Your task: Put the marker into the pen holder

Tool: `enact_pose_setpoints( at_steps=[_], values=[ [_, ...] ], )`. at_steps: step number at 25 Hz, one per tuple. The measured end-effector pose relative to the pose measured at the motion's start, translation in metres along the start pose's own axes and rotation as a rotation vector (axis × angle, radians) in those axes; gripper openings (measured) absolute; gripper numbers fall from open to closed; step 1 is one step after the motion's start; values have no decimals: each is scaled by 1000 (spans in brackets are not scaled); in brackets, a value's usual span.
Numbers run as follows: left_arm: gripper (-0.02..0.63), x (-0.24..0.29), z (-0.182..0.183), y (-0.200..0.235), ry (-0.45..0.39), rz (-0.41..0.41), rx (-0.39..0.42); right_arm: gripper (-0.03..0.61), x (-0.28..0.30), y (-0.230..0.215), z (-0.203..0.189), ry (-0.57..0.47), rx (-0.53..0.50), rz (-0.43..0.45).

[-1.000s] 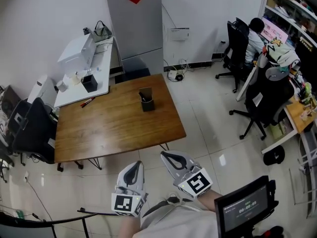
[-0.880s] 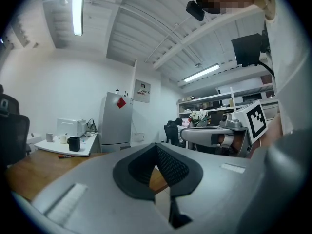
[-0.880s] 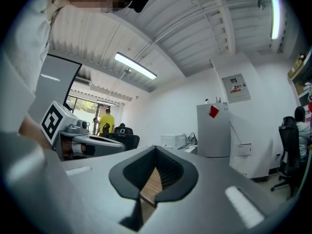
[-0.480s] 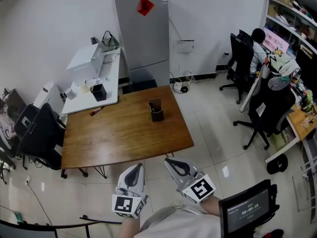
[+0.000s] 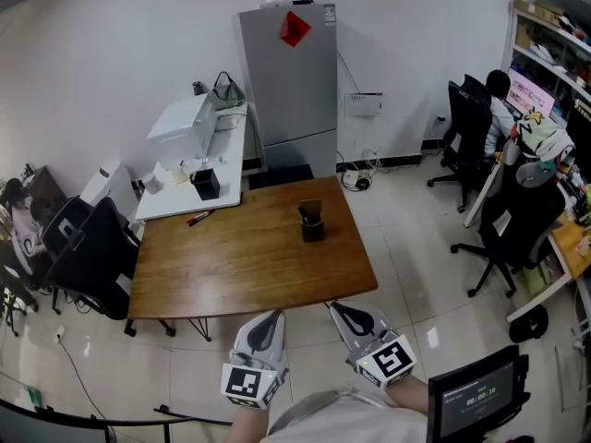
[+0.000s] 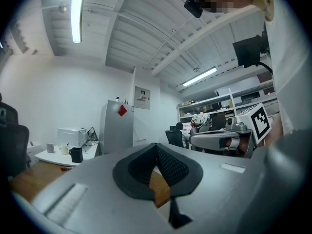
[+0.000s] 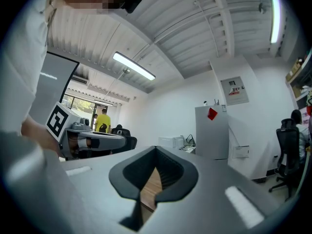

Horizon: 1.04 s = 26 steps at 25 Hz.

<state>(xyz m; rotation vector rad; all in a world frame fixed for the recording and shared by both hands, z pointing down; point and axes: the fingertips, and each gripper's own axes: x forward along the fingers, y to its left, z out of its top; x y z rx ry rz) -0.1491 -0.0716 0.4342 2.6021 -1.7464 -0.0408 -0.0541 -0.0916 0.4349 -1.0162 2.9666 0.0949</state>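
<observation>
A black pen holder (image 5: 312, 221) stands on the brown wooden table (image 5: 240, 266), toward its far right. A red marker (image 5: 199, 218) lies on the white desk just beyond the table's far left corner; it also shows as a red streak (image 6: 66, 168) in the left gripper view. My left gripper (image 5: 269, 318) and right gripper (image 5: 348, 310) hang side by side in front of the table's near edge, well short of both objects. Both are shut with nothing in them: the jaws meet in the left gripper view (image 6: 157, 147) and in the right gripper view (image 7: 156, 150).
The white desk (image 5: 231, 169) carries a printer (image 5: 183, 123) and a black box (image 5: 207, 184). A grey fridge (image 5: 294, 81) stands behind the table. Black office chairs (image 5: 88, 257) crowd the left side; a seated person (image 5: 499, 95) and more chairs are at the right.
The head view has shifted, so the table and fridge now sit further right and lower in the picture. Both grippers stay shut and keep their place near my body.
</observation>
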Motion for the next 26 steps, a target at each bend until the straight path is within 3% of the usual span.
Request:
enact_pose_setpoints(
  at_steps=[26],
  values=[
    [17, 8, -3, -6, 9, -11, -34, -2, -3, 0, 0, -2, -25, -1]
  ],
)
